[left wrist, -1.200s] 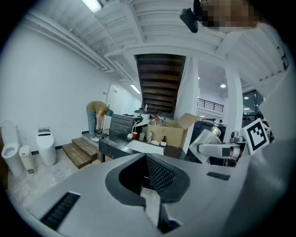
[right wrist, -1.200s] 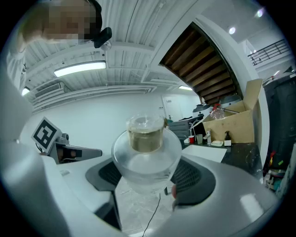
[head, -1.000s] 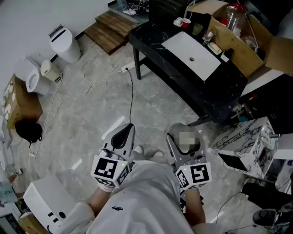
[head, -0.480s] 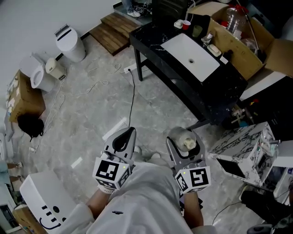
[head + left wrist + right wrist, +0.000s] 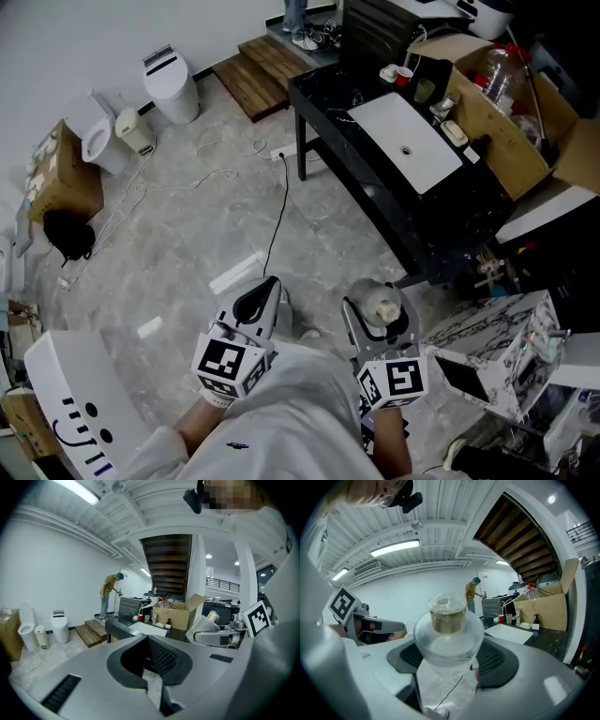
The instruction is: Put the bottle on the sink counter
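Observation:
A clear plastic bottle (image 5: 382, 307) with a yellowish cap (image 5: 448, 617) lies between the jaws of my right gripper (image 5: 376, 298), which is shut on its body (image 5: 449, 644). My left gripper (image 5: 263, 289) hangs beside it, shut and holding nothing; in the left gripper view its pads (image 5: 161, 656) meet around a dark hollow. Both grippers are over the marble floor. Ahead and to the right stands the black sink counter (image 5: 345, 101) with its white basin (image 5: 409, 141). The counter also shows far off in the right gripper view (image 5: 544, 637).
A red cup (image 5: 405, 75) and small items stand at the counter's far end. An open cardboard box (image 5: 514, 111) sits beside it. A cable (image 5: 281, 202) crosses the floor. A toilet (image 5: 97, 141), wooden steps (image 5: 272, 67) and a marbled box (image 5: 492, 328) stand around. A person (image 5: 110, 598) stands far back.
The counter has drawn nearer and shifted right in the head view. Both grippers have come forward together. The bottle has stayed in the right gripper.

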{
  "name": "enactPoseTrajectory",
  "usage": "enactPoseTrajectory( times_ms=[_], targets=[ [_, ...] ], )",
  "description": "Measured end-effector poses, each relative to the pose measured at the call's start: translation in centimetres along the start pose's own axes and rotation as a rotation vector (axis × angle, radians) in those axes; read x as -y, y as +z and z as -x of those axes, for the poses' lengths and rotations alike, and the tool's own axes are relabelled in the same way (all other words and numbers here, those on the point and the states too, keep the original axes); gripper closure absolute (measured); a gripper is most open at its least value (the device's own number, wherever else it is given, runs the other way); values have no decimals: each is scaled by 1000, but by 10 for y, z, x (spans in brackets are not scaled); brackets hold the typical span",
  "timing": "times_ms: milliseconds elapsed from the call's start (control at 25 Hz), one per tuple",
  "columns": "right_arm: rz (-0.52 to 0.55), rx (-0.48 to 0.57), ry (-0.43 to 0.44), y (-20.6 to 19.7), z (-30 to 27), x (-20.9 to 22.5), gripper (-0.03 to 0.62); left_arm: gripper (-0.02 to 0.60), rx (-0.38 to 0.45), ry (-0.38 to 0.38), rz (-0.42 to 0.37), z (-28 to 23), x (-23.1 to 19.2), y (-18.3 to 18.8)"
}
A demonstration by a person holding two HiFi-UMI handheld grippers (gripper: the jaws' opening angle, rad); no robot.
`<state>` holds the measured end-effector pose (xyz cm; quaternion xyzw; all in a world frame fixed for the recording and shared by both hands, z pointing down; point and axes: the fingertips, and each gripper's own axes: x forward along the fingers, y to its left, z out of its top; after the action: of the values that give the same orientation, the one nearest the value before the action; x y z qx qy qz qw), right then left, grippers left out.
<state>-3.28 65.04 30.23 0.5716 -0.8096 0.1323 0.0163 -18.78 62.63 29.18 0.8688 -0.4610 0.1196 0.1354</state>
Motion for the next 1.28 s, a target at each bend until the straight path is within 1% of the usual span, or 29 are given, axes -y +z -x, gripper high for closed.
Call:
enactPoseTrajectory(
  times_ms=[200,400,520,760,1080,1280],
  targets=[
    [11,13,9,11,-8,5,252,575,12,22,1,-5,-7,7],
    [14,2,5,13,-25,19,252,575,7,11,8,-27,-7,11],
    [15,1,3,18,-41,25,252,575,6,9,10,-41,-15,16],
    [23,-3,7,33,-84,28,252,575,13,21,27,-67,-50,33],
    [42,-13,-7,54,-154,28,252,575,14,-17,34,-118,-100,61],
    [3,-13,-20,70,-204,28,252,575,10,-35,49,-146,-144,81]
  ],
)
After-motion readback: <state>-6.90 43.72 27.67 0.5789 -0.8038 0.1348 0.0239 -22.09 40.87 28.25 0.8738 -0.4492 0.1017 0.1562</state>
